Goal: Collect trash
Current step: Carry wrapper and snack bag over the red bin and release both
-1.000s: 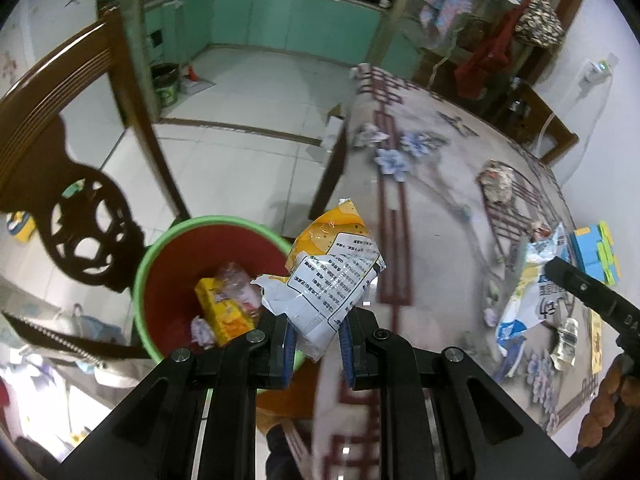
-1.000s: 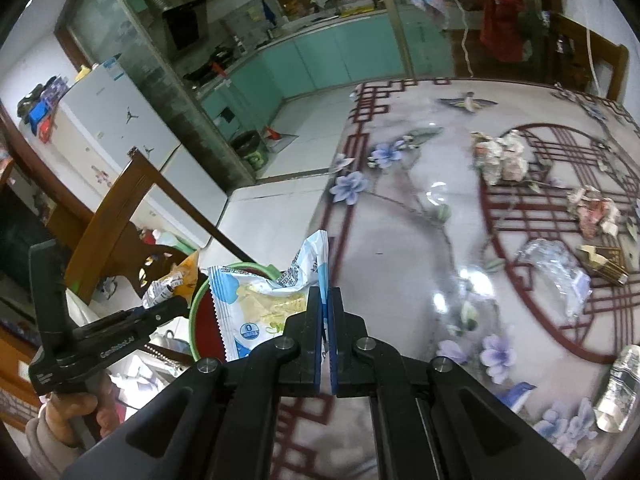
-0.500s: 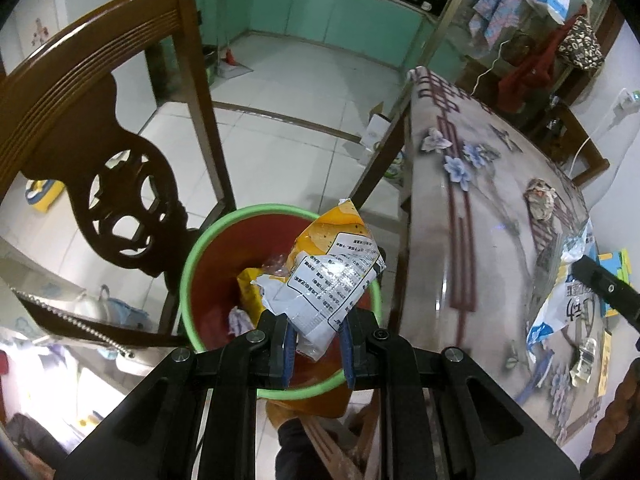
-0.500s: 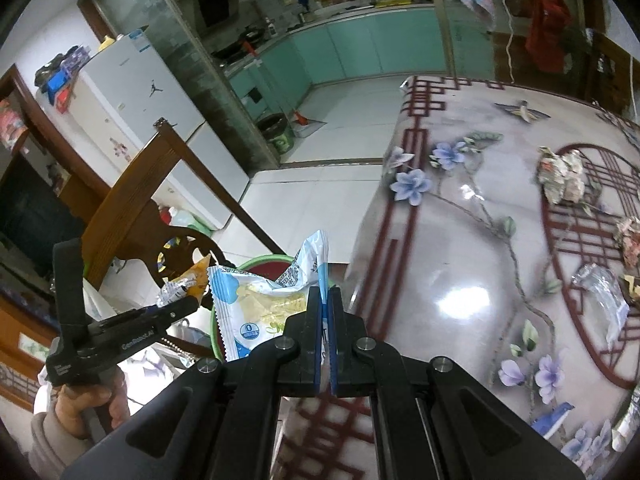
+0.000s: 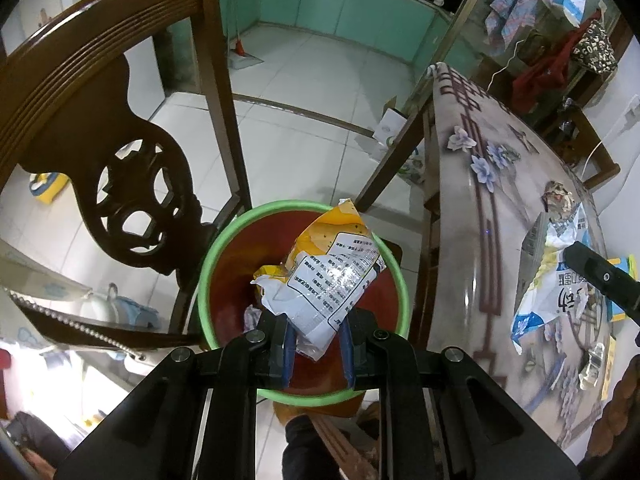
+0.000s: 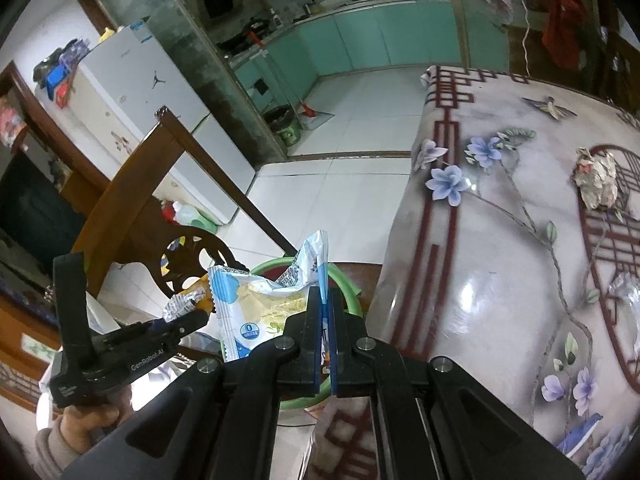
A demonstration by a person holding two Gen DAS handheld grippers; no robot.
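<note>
**Two tools hold snack wrappers at a green-rimmed bin**

The left tool (image 5: 316,354) is clamped on a crumpled yellow-and-white wrapper (image 5: 332,276), which hangs directly over the open red bin (image 5: 304,394) just beyond its tips. More trash lies at the bottom of the bin. The right tool (image 6: 325,344), jaws pressed nearly together, pinches a blue-and-white wrapper (image 6: 256,304) that sticks out to its left, above the bin's near rim. The floral worktop (image 6: 500,248) spreads to the right, with a crumpled paper wad (image 6: 596,180) farther off.

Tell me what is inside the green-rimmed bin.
Inside the green-rimmed bin: a yellow wrapper and a small pale crumpled scrap. The orange snack bag in the left gripper covers the rest.
</note>
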